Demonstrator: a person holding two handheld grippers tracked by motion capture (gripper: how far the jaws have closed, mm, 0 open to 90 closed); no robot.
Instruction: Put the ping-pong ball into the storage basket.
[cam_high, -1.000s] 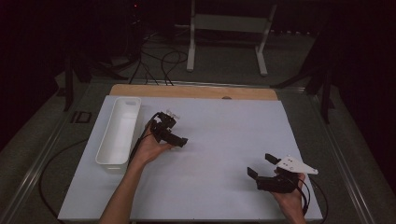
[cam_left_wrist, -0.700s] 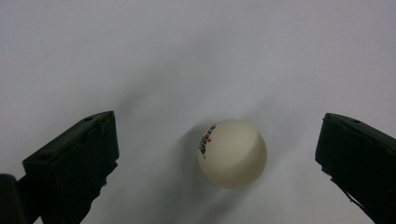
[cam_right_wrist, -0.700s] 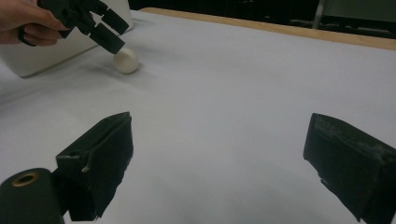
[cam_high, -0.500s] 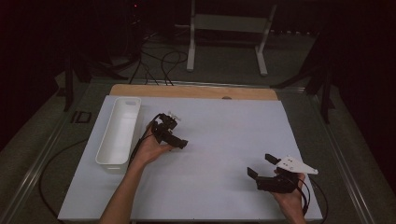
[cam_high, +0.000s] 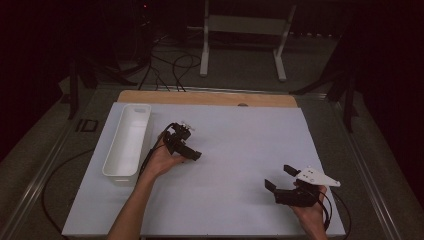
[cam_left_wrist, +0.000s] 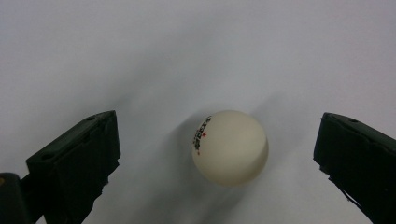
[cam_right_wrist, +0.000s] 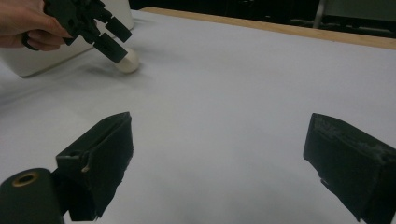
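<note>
A white table tennis ball (cam_left_wrist: 229, 148) with small red and black print on its upper left side lies on the white table surface (cam_high: 240, 145), sitting low in the centre of the left gripper view, between the two black jaws, which stand wide apart and touch it on neither side. In the right gripper view the same ball shows in the upper left of the frame, just under the tip of the left gripper. In the high view the left gripper (cam_high: 187, 145) sits left of centre, held in the left hand (cam_high: 162, 160), whose forearm rises from the bottom edge and slants up to the right; the gripper tilts down toward the table, its cable looping beside the wrist. Just to its left a long white tray (cam_high: 118, 160) lies lengthwise along the left part of the table. The right gripper (cam_high: 280, 177) is in the lower right of the high view, held in the right hand (cam_high: 310, 212) low above the table, jaws spread apart and holding nothing, pointing up and left toward the other gripper, well apart from it.
</note>
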